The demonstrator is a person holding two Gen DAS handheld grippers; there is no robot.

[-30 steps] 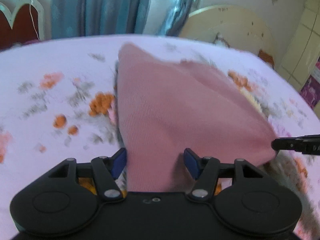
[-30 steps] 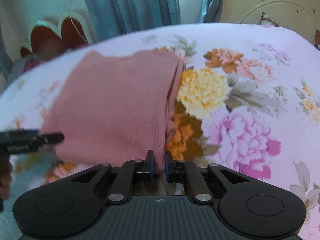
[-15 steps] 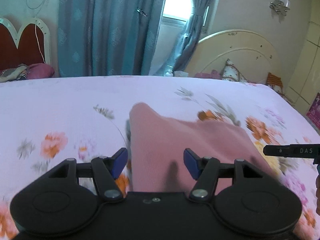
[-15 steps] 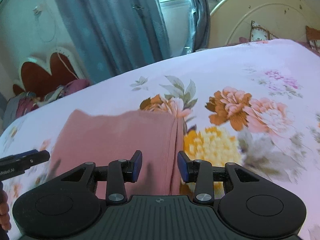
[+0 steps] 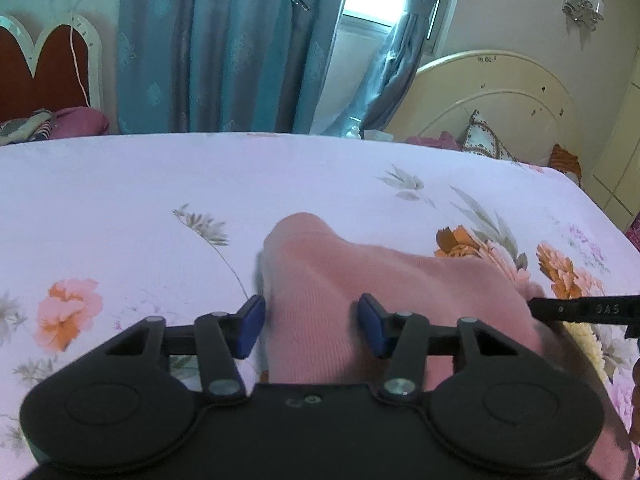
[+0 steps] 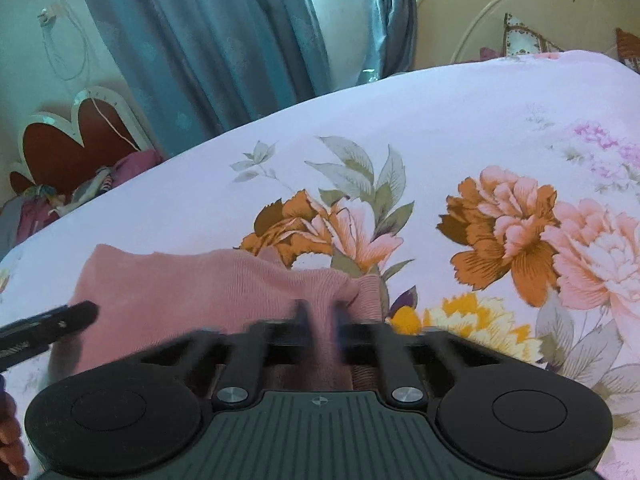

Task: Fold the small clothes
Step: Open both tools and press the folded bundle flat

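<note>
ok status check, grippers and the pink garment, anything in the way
Left gripper jaws just closing, cloth between, pads not pressing. Right gripper just snapped shut on pink garment, blurred. Garment on floral bedsheet. Nothing in the way.

There was one pink garment [image 5: 360,300] on one flowered bed [image 5: 140,200]. Two grippers were in view, left [image 5: 311,330] and right [image 6: 320,320]. Two headboards stood behind: one red [image 5: 40,64], one cream [image 5: 500,92].

Pink ribbed garment [image 5: 352,292]; folded, on bedsheet [image 5: 120,192].
</note>
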